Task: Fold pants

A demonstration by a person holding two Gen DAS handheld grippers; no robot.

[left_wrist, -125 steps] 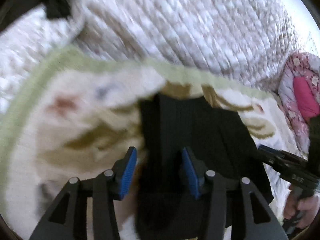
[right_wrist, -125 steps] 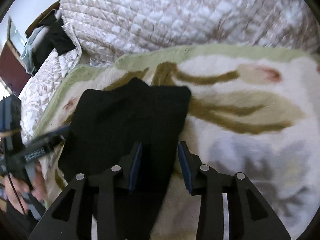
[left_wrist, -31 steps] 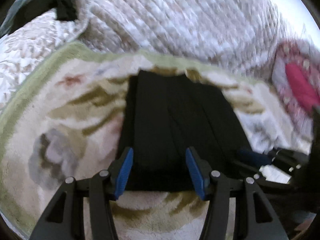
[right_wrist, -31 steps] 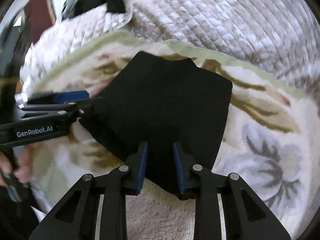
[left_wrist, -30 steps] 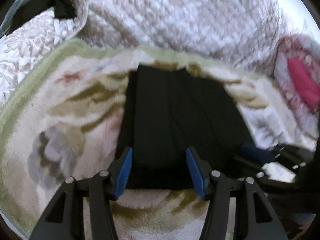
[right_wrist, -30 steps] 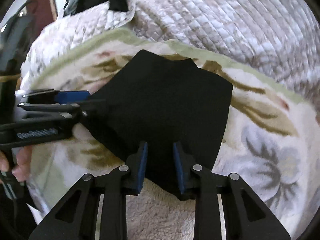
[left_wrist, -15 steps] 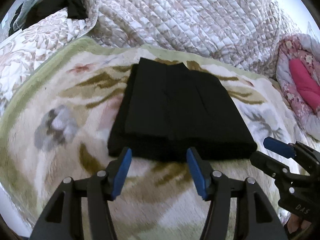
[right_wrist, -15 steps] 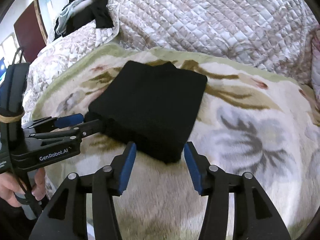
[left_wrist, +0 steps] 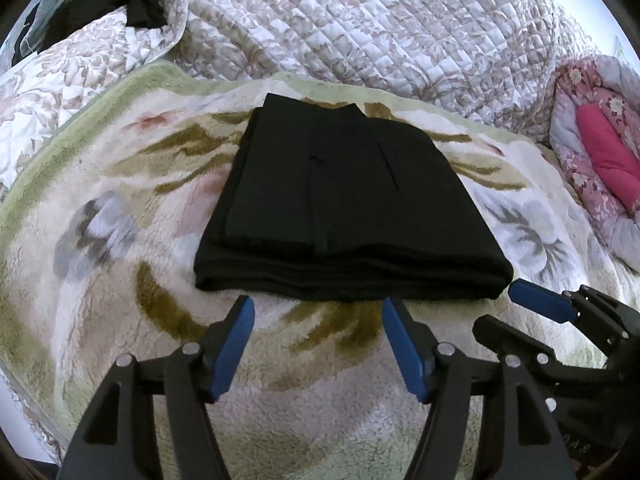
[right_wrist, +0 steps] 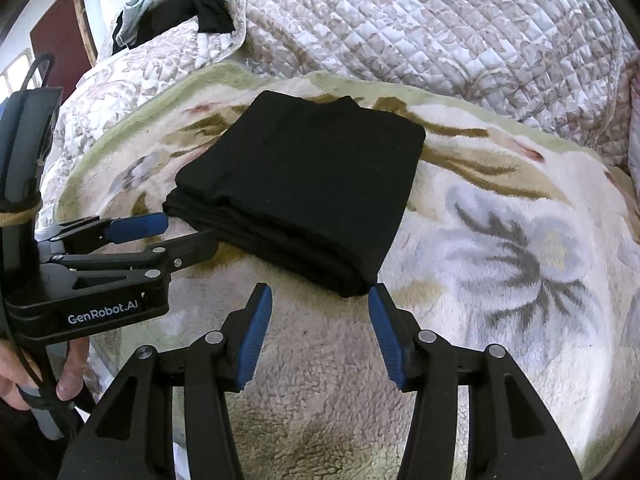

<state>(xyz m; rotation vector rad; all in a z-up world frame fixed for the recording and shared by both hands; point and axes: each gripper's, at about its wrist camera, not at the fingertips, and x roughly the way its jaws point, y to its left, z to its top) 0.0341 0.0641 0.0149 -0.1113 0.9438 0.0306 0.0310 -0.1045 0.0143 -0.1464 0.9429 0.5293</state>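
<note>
The black pants (left_wrist: 344, 208) lie folded into a flat rectangular stack on a cream floral fleece blanket (left_wrist: 120, 208). They also show in the right wrist view (right_wrist: 304, 184). My left gripper (left_wrist: 318, 316) is open and empty, just in front of the stack's near edge, not touching it. My right gripper (right_wrist: 320, 300) is open and empty, just short of the stack's near corner. The left gripper also shows at the left of the right wrist view (right_wrist: 168, 232), and the right gripper at the right of the left wrist view (left_wrist: 516, 312).
A quilted beige bedspread (left_wrist: 380, 28) rises behind the blanket. A pink floral quilt (left_wrist: 604, 168) lies at the right. Dark clothes (right_wrist: 188, 4) are heaped at the far left. A dark red board (right_wrist: 60, 40) stands beyond the bed's left side.
Both grippers have let go of the pants, opened and drawn back toward the near edge of the blanket. The folded stack now lies free.
</note>
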